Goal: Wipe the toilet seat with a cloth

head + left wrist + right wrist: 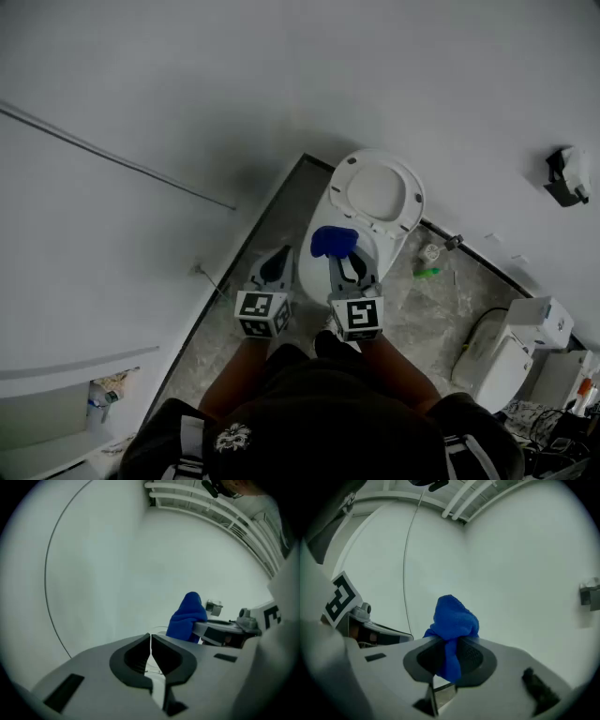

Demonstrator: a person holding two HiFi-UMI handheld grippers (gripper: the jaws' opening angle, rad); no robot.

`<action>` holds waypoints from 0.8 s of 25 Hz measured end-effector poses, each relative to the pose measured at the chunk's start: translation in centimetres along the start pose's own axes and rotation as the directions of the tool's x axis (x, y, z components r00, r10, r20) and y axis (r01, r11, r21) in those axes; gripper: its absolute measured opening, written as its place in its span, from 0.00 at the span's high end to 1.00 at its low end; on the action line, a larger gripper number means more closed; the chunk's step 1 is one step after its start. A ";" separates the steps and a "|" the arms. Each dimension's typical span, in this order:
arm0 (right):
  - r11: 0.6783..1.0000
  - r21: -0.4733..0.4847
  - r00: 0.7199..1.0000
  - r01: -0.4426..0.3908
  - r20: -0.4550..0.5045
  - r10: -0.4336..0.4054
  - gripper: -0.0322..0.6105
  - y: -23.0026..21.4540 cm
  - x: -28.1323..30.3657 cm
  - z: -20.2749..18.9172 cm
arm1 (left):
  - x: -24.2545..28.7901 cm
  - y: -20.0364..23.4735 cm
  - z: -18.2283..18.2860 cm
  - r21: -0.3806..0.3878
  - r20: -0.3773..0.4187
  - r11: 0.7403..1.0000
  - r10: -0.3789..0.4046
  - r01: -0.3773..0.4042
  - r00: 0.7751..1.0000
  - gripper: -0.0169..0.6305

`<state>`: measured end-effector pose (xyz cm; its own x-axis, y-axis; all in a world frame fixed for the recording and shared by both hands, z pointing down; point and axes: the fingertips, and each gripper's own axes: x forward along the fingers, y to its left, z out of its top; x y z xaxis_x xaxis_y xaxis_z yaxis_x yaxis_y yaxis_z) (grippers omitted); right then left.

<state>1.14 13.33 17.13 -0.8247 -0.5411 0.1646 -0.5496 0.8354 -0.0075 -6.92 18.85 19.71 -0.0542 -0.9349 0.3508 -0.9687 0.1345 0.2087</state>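
Note:
A white toilet (pixel 405 234) stands in the corner with its lid (pixel 377 190) raised against the wall. Over its bowl my right gripper (pixel 343 253) is shut on a bunched blue cloth (pixel 333 242). In the right gripper view the blue cloth (pixel 452 625) bulges up between the jaws and hangs down between them, in front of the white wall. My left gripper (pixel 274 267) hovers to the left of the toilet, shut and empty. Its jaws meet in the left gripper view, where my left gripper (pixel 150 644) points at the wall and the cloth (pixel 187 617) shows at the right.
A grey marbled floor (pixel 431 309) surrounds the toilet. A green item (pixel 427 273) and a small valve (pixel 430 251) lie by the wall at its right. A white unit (pixel 511 347) stands at the far right. A thin pipe (pixel 112 157) runs along the left wall. The person's legs (pixel 281 370) are below the grippers.

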 end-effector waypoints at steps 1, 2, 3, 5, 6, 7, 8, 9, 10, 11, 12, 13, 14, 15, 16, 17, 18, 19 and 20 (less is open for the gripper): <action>1.000 -0.013 1.000 -0.006 0.002 0.006 0.85 -0.8 0.9 -0.2 | 1.0 0.4 0.2 0.009 0.003 1.000 0.006 -0.006 1.000 0.95; 1.000 -0.026 1.000 -0.012 0.004 0.012 0.85 -1.6 1.8 -0.4 | 2.0 0.8 0.4 0.020 0.006 1.000 0.011 -0.011 1.000 0.95; 0.999 -0.039 1.000 -0.018 0.005 0.018 0.85 -2.5 2.7 -0.5 | 3.0 1.2 0.7 0.035 0.008 0.999 0.012 -0.013 1.000 0.95; 0.997 -0.064 1.000 -0.030 -0.001 0.030 0.85 -4.1 4.4 -0.8 | 4.9 1.6 1.1 0.070 0.010 0.998 0.005 -0.006 1.000 0.94; 0.996 -0.077 0.999 -0.036 -0.010 0.035 0.85 -4.7 5.2 -1.0 | 5.9 1.8 1.3 0.082 0.009 0.997 -0.002 0.001 1.000 0.95; 0.996 -0.083 0.999 -0.037 -0.022 0.036 0.85 -5.3 6.0 -1.4 | 6.8 2.1 1.4 0.085 0.005 0.996 -0.010 0.010 1.000 0.94; 0.996 -0.080 0.999 -0.032 -0.034 0.030 0.85 -5.9 6.7 -1.8 | 7.7 2.4 1.5 0.079 0.001 0.997 -0.020 0.020 1.000 0.94; 0.998 -0.066 0.999 -0.021 -0.046 0.018 0.85 -6.6 7.4 -2.2 | 8.8 2.6 1.5 0.070 -0.006 0.997 -0.033 0.033 0.999 0.95; 0.999 -0.045 0.998 -0.004 -0.058 0.001 0.85 -7.5 8.2 -2.7 | 10.0 2.9 1.5 0.065 -0.016 0.997 -0.045 0.046 0.999 0.95; 1.000 -0.022 0.997 0.016 -0.071 -0.018 0.85 -8.5 9.0 -3.2 | 11.4 3.1 1.5 0.065 -0.027 0.996 -0.058 0.060 0.998 0.95; 0.999 -0.003 0.995 0.037 -0.088 -0.037 0.85 -9.5 9.8 -3.7 | 12.9 3.3 1.5 0.066 -0.039 0.995 -0.072 0.074 0.997 0.94; 0.998 0.009 0.992 0.056 -0.110 -0.055 0.85 -10.4 10.8 -4.4 | 14.4 3.6 1.6 0.067 -0.048 0.994 -0.085 0.088 0.995 0.95; 0.997 0.015 0.988 0.073 -0.136 -0.070 0.85 -11.2 11.8 -5.1 | 15.8 3.9 1.6 0.069 -0.055 0.992 -0.100 0.104 0.993 0.95; 0.996 0.017 0.982 0.090 -0.166 -0.087 0.85 -11.9 12.8 -6.0 | 17.2 4.2 1.6 0.076 -0.063 0.990 -0.118 0.123 0.991 0.95; 0.994 0.018 0.975 0.110 -0.196 -0.105 0.85 -12.6 13.7 -6.9 | 18.7 4.3 1.5 0.087 -0.073 0.986 -0.139 0.145 0.988 0.95; 0.991 0.020 0.967 0.134 -0.223 -0.126 0.85 -13.4 14.5 -7.9 | 20.2 4.4 1.3 0.099 -0.085 0.981 -0.162 0.170 0.983 0.95; 0.987 0.024 0.957 0.158 -0.248 -0.147 0.85 -14.2 15.3 -8.9 | 21.7 4.4 1.2 0.106 -0.097 0.975 -0.186 0.196 0.978 0.95; 0.983 0.029 0.948 0.181 -0.272 -0.167 0.85 -15.1 16.2 -9.7 | 23.2 4.2 1.1 0.108 -0.108 0.969 -0.211 0.222 0.972 0.95; 0.978 0.038 0.937 0.204 -0.295 -0.184 0.85 -15.9 17.0 -10.5 | 24.8 4.1 1.3 0.103 -0.118 0.963 -0.236 0.248 0.965 0.95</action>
<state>-2.76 -8.15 30.38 -0.6327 -0.6323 0.4471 -0.7107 0.7034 -0.0110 -12.51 -4.21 28.08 0.2050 -0.8949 0.3964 -0.9715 -0.1367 0.1937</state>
